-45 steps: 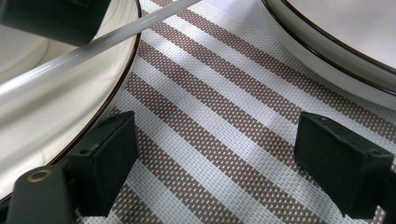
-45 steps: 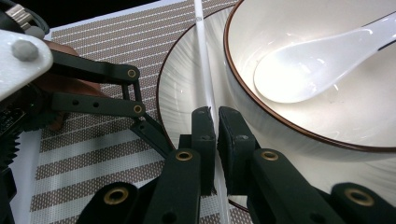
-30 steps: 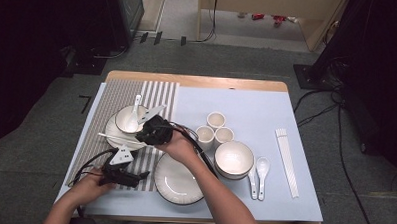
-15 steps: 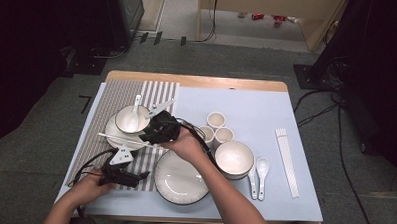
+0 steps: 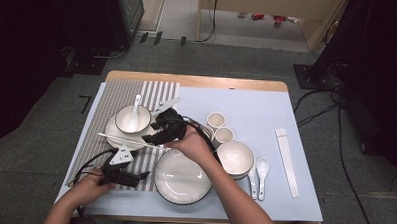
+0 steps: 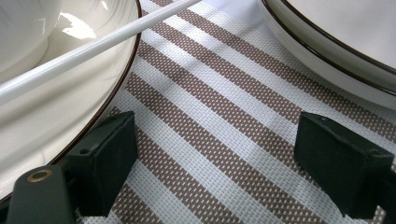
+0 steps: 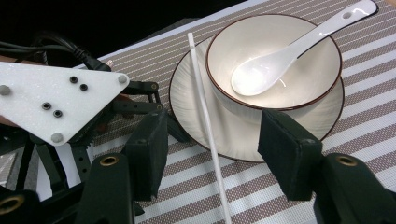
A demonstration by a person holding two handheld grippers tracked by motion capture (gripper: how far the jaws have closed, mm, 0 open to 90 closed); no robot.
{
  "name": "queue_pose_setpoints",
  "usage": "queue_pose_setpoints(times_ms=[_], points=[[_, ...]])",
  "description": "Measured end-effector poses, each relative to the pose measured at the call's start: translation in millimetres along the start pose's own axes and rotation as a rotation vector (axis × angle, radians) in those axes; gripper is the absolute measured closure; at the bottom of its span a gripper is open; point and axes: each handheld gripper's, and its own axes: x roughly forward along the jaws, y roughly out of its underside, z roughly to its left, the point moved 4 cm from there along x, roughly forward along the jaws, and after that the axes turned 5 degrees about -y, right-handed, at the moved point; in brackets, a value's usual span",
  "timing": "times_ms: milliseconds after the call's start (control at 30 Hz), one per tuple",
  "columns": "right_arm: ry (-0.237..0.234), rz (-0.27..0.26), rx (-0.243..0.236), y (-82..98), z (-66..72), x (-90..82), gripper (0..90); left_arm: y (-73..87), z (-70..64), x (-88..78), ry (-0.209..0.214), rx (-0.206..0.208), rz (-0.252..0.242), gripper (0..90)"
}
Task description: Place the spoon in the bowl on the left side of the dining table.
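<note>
The right tool (image 7: 212, 154), jaws just opened and empty, leaves the chopstick (image 7: 205, 121) laid across the plate (image 7: 187, 112); other place settings remain unarranged.

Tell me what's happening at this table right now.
A person is laying a place setting. The right gripper, jaws just opened, hovers above the white chopstick, which lies across the rim of the white plate under the brown-rimmed bowl with a white spoon. The left gripper rests open on the striped placemat.

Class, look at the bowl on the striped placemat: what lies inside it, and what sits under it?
Inside the bowl lies a white spoon. Under it sits a plate; the plate's middle is covered.
</note>
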Motion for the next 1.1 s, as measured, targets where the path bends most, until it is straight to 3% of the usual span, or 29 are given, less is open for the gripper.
queue_pose_setpoints(times_ms=[367, 1100], points=[[0.014, -0.012, 0.001, 5.8, -0.9, -13.0, 38.2, 0.0, -0.1, 0.0, 0.000, -0.001, 0.000, 13.8], [0.058, -0.035, -0.025, 15.6, -5.3, -44.7, 39.4, 0.0, -0.1, 0.1, 0.000, -0.001, -0.001, 13.8]])
